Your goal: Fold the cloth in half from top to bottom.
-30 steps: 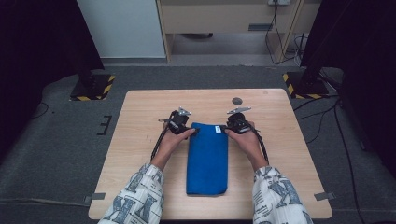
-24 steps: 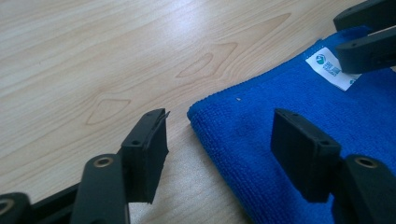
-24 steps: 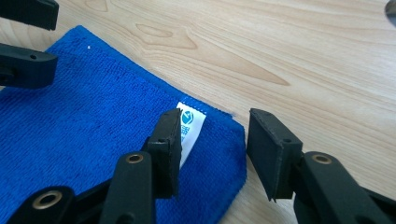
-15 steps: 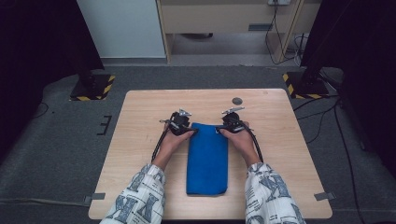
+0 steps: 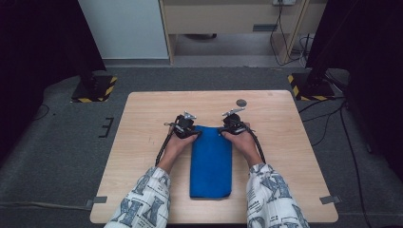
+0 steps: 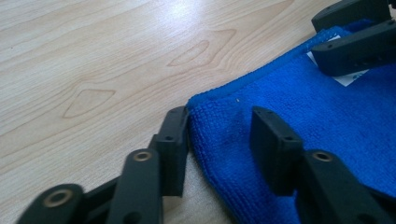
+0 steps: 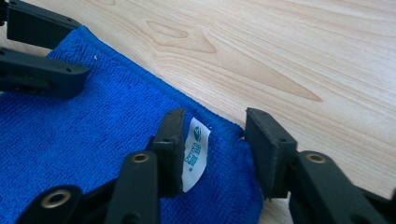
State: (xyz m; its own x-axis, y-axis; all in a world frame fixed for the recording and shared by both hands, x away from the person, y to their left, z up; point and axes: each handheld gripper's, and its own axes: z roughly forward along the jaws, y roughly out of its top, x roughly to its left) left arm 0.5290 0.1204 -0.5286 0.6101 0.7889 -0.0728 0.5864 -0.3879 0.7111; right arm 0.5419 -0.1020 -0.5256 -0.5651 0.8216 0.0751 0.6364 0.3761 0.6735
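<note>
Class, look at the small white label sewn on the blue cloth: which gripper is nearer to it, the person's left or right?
Right. The right gripper straddles the cloth's far corner, with the white label between its jaws. The left gripper straddles the opposite far corner, apart from the label.

A nubby blue terry cloth [image 6: 327,130] with a white paper-like tag [image 7: 195,154] lies on a smooth, pale wood-grain table [image 6: 93,56]

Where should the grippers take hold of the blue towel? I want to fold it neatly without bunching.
Grip the blue towel at its two far corners, coming in from each side. It lies flat and long on the table, so only the edges offer a pinch. The left gripper already straddles one corner, the right gripper the other, by the white label.
</note>
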